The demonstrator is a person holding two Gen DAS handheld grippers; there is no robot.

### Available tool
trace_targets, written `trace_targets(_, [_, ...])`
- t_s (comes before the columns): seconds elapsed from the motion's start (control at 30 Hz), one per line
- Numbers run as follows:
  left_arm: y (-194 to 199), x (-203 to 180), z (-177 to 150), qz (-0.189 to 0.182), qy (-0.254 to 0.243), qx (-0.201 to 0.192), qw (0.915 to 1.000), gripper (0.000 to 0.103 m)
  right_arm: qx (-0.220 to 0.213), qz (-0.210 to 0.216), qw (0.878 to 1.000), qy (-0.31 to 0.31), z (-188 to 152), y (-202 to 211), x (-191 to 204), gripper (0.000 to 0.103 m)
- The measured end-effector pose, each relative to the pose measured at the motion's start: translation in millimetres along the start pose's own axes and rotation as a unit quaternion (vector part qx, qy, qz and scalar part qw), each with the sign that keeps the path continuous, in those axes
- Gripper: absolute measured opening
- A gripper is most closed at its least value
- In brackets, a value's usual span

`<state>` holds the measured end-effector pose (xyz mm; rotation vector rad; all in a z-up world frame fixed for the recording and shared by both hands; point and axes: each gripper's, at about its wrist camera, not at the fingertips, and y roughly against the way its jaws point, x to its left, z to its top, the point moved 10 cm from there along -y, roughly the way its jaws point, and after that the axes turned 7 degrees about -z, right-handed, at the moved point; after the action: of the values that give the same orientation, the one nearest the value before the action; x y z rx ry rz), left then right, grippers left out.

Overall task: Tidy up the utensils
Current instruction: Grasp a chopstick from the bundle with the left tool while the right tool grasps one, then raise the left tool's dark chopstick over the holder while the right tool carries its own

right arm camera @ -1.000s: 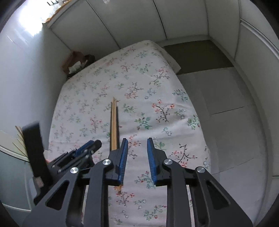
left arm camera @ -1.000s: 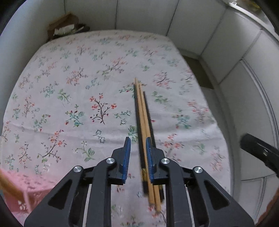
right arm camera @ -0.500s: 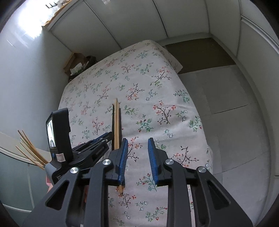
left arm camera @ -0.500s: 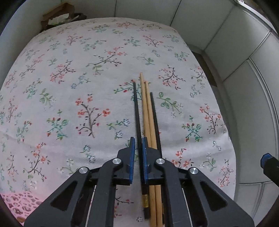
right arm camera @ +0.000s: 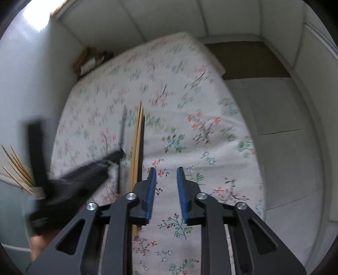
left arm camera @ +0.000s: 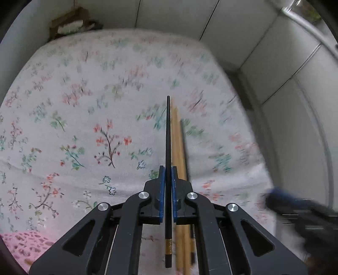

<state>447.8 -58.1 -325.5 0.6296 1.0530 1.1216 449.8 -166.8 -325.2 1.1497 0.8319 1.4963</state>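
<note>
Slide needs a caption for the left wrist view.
Left gripper shut on a black chopstick, wooden chopsticks alongside on the floral cloth.

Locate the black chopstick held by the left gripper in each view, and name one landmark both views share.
Left wrist: black chopstick at centre, clamped between the blue pads.
Right wrist: blurred, left of centre, left of the wooden chopsticks.
Shared landmark: the wooden chopsticks on the floral cloth.

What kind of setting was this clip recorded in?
Probably a home kitchen or dining corner: a table under a floral tablecloth, chopsticks lying on it, pale cupboard-like panels behind, and a holder of wooden sticks at the table's edge.
</note>
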Motion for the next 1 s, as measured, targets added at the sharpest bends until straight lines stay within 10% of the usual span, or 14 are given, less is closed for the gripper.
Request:
trace_targets(0.4, [130,-48,4,-0.100,-0.026,-0.110,0.9885,0.005,0.048,0.042,0.998,0.009,5,-61,41,0.015])
trace_targets(1.0, [191,-25,6,-0.104,-0.055,-0.162,0.9798,0.005,0.025,-0.010,0.999,0.046,20,-63,61,0.006])
